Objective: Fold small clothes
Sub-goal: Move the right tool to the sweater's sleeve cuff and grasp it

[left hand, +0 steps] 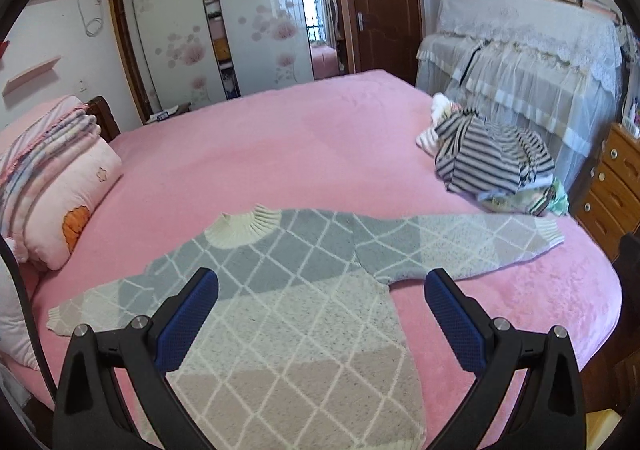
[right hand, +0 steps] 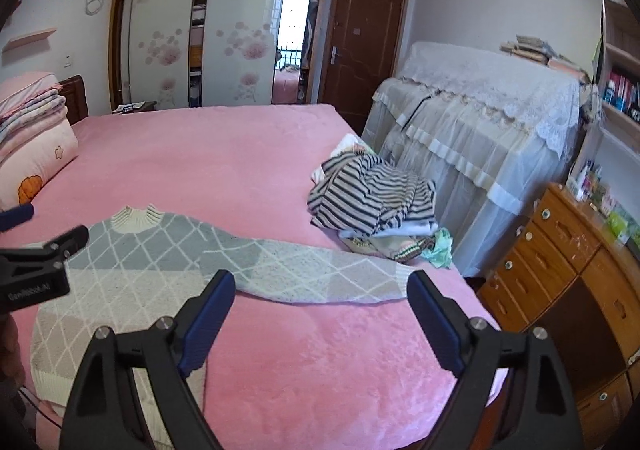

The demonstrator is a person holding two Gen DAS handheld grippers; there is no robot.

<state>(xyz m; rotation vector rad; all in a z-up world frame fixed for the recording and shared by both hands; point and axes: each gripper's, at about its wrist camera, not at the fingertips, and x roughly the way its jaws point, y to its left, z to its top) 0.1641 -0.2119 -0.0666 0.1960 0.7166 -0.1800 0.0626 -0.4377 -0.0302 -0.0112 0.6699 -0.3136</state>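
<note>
Both grippers, left gripper (left hand: 320, 314) and right gripper (right hand: 320, 314), are held spread above the flat diamond-knit sweater (left hand: 280, 310); a sleeve (right hand: 320, 274) must be gripped and folded inward next.

Knit sweater (left hand: 304, 314); plush blanket (left hand: 304, 137)

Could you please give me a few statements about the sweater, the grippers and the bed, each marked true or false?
1. The sweater lies spread flat on the pink bed. True.
2. The left gripper is shut on a sleeve. False: its jaws stand wide open, holding nothing.
3. The right gripper is open above the bed, near the sweater's sleeve. True.
4. The striped clothes pile sits on top of the sweater. False: it lies apart, beyond the sleeve, near the bed's edge.
5. The sweater's sleeves are folded in. False: both stretch outward.
</note>
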